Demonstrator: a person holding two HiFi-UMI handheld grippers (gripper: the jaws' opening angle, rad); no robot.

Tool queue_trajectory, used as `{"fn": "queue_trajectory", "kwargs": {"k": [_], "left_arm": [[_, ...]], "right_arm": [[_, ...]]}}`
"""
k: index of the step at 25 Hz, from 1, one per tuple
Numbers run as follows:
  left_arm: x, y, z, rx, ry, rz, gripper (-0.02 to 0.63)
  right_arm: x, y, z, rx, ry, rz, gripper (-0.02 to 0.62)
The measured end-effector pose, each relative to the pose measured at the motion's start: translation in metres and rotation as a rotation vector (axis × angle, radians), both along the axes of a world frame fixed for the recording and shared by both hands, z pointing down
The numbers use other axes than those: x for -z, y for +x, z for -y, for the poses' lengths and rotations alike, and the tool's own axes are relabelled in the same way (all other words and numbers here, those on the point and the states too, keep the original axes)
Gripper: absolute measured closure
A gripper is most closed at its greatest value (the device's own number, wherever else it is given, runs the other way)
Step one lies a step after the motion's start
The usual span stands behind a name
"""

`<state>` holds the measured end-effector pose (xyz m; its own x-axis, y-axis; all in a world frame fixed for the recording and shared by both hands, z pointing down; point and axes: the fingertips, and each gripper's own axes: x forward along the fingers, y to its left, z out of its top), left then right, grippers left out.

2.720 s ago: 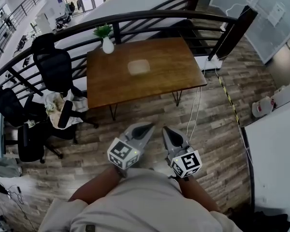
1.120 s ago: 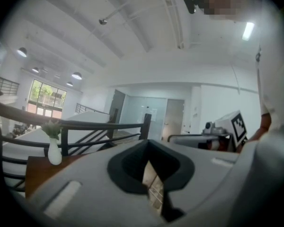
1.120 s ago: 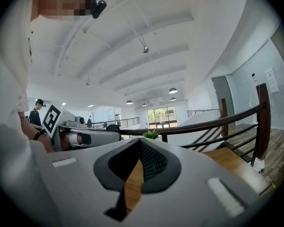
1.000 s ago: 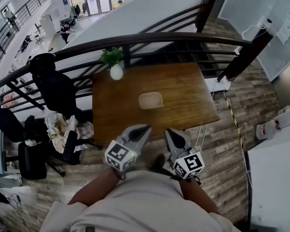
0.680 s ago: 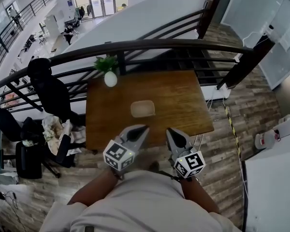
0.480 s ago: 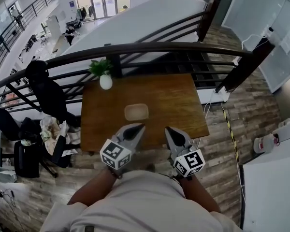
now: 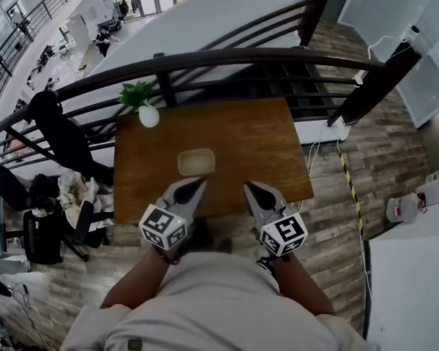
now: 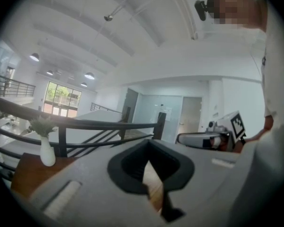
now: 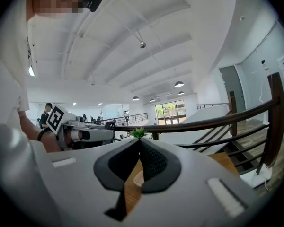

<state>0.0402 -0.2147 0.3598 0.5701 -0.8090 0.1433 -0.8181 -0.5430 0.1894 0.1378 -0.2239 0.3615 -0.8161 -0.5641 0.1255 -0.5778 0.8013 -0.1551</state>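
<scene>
The left hand-held gripper [image 7: 194,186] and the right hand-held gripper [image 7: 253,190] hover side by side at the near edge of the wooden surface [image 7: 263,145], each with jaws pressed together on nothing. A shallow beige dish [image 7: 196,161] lies just beyond the left one; a white vase [image 7: 148,115] stands at the far left corner

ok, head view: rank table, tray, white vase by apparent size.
1. Wooden table, by far the largest.
2. Beige tray on it.
3. White vase, smallest; it stands farther from the camera, so its gap to the tray is unsure.
</scene>
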Motion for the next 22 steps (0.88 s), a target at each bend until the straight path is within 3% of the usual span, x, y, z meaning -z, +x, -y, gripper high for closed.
{"fn": "queue_trajectory", "kwargs": {"k": [10, 22], "left_arm": [[-0.032, -0.006, 0.044, -0.040, -0.064, 0.023, 0.603], [-0.076, -0.054, 0.108, -0.033, -0.137, 0.033, 0.603]], "right_arm": [[-0.034, -0.024, 0.032, 0.090, -0.046, -0.119, 0.589], [-0.096, -0.068, 0.086, 0.123, -0.129, -0.200, 0.589]]}}
